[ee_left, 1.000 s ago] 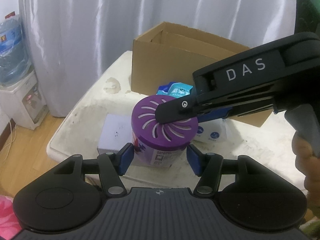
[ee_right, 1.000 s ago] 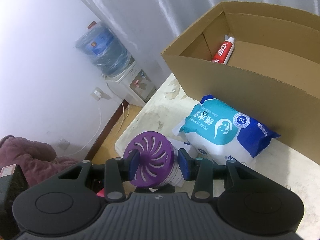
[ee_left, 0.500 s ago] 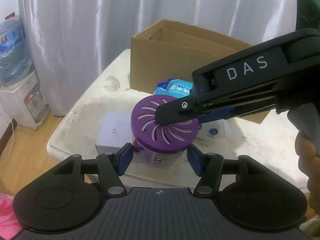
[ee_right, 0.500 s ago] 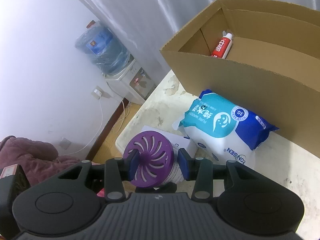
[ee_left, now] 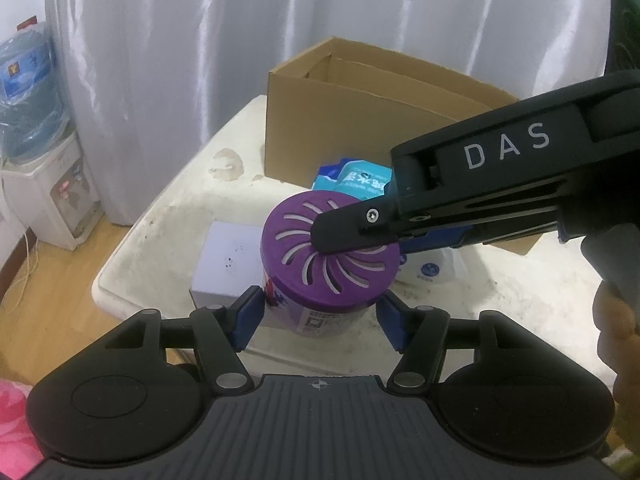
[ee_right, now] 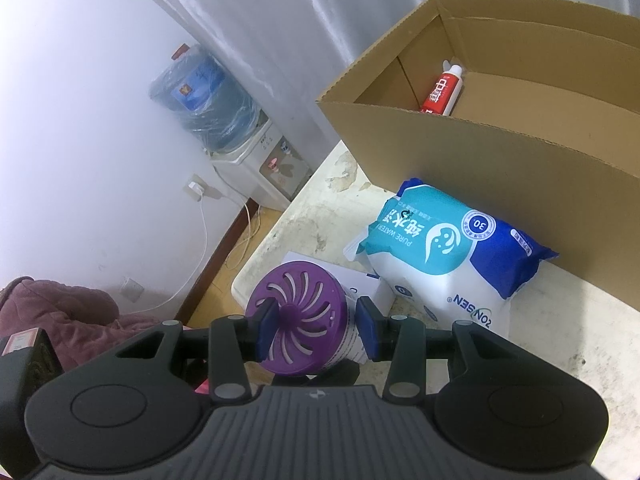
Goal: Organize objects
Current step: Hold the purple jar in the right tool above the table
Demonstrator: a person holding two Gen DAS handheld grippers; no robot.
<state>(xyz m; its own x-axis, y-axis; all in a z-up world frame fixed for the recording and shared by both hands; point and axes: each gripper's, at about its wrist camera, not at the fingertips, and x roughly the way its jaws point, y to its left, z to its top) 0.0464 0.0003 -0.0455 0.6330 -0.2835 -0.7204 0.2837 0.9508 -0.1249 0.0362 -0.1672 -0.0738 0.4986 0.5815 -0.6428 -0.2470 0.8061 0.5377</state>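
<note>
The right gripper (ee_right: 316,330) squeezes the purple jar (ee_right: 298,322) by its lid, above the tabletop (ee_right: 560,304) edge — hard, light, maybe slippery. The left gripper (ee_left: 318,318) waits open around it.

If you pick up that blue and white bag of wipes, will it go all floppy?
Probably a bit. The wipes pack looks like a soft plastic pouch, plump in the middle with a crimped end, so it would likely sag and squash rather than stay stiff. Its shiny wrapper may be slippery in the jaws. It lies flat on the table, so it should not roll.
</note>
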